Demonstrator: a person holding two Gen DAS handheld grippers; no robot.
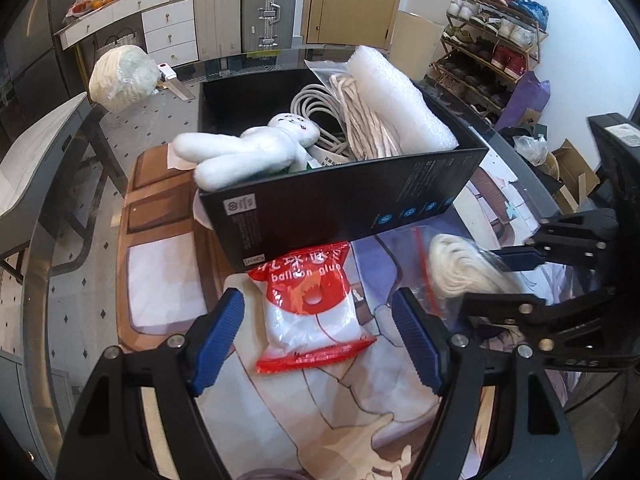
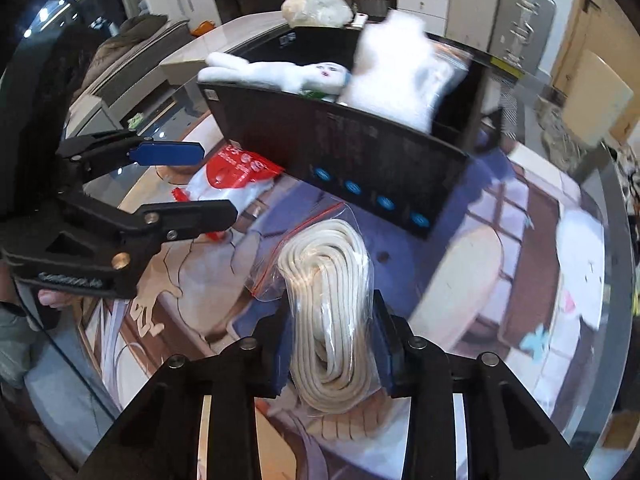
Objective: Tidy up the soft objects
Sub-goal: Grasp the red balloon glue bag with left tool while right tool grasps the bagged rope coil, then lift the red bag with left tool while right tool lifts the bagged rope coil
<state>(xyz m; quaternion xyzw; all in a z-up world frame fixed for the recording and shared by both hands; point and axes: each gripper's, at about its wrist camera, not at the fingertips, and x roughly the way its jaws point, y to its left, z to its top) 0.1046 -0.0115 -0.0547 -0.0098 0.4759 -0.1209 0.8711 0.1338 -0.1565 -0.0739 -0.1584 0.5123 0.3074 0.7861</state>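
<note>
A black box [image 1: 344,196] [image 2: 360,152] stands on the printed mat and holds a white plush rabbit [image 1: 244,148] [image 2: 280,72], a white foam roll [image 1: 400,96], a bagged rope and a grey cable [image 1: 316,108]. A red and white balloon glue packet [image 1: 316,308] [image 2: 236,176] lies in front of the box. My left gripper [image 1: 316,332] [image 2: 212,180] is open with its fingers on either side of the packet. My right gripper [image 2: 332,344] [image 1: 476,276] is shut on a bagged coil of cream rope [image 2: 328,300] [image 1: 460,268] to the right of the packet.
The printed mat [image 1: 160,280] [image 2: 500,264] covers a glass table. A white bundle in plastic [image 1: 120,76] lies at the far left. Suitcases [image 1: 268,8], drawers and a shoe rack [image 1: 492,40] stand behind the table.
</note>
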